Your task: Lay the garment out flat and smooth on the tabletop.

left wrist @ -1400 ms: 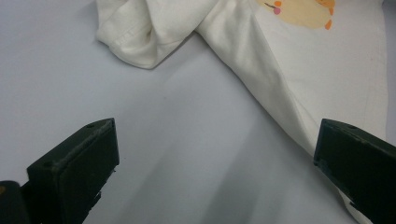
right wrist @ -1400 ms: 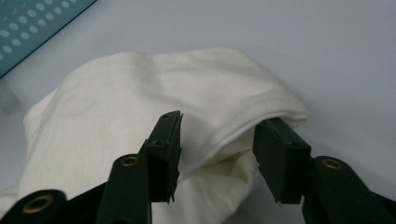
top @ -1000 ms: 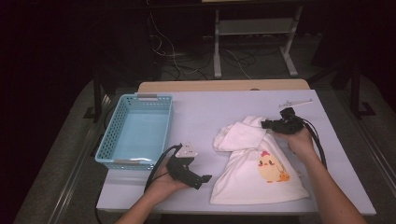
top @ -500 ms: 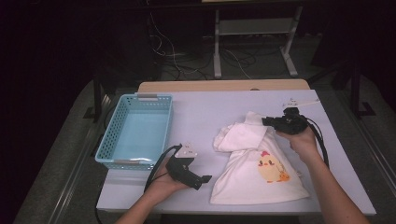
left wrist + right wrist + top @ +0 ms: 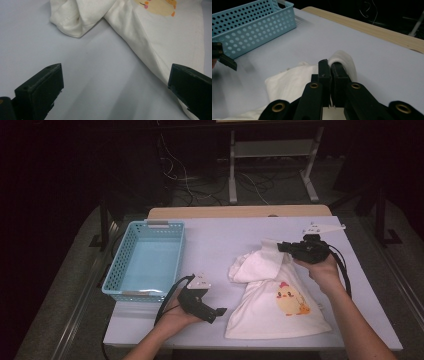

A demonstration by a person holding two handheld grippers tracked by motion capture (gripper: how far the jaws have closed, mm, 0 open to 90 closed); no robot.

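Observation:
A white garment [image 5: 265, 295] with a yellow chick print [image 5: 291, 300] lies on the right half of the lilac table [image 5: 220, 240]. My right gripper [image 5: 281, 246] is shut on a fold of its upper edge and holds that fold off the table. In the right gripper view the jaws [image 5: 332, 67] are pressed together, with the white fold [image 5: 345, 61] bulging past them. My left gripper [image 5: 217, 315] rests near the front edge, left of the garment's hem. Its jaws [image 5: 115, 85] stand wide open over bare table, the garment [image 5: 150, 32] just beyond them.
An empty light-blue perforated basket [image 5: 159, 223] stands at the table's left, also seen as the basket [image 5: 249, 27] in the right gripper view. A wooden strip [image 5: 240, 211] runs along the far edge. Dark floor, cables and a white frame lie beyond.
My right gripper has risen and drifted a little, lifting the pinched fold of the garment higher. The left gripper has stayed where it was.

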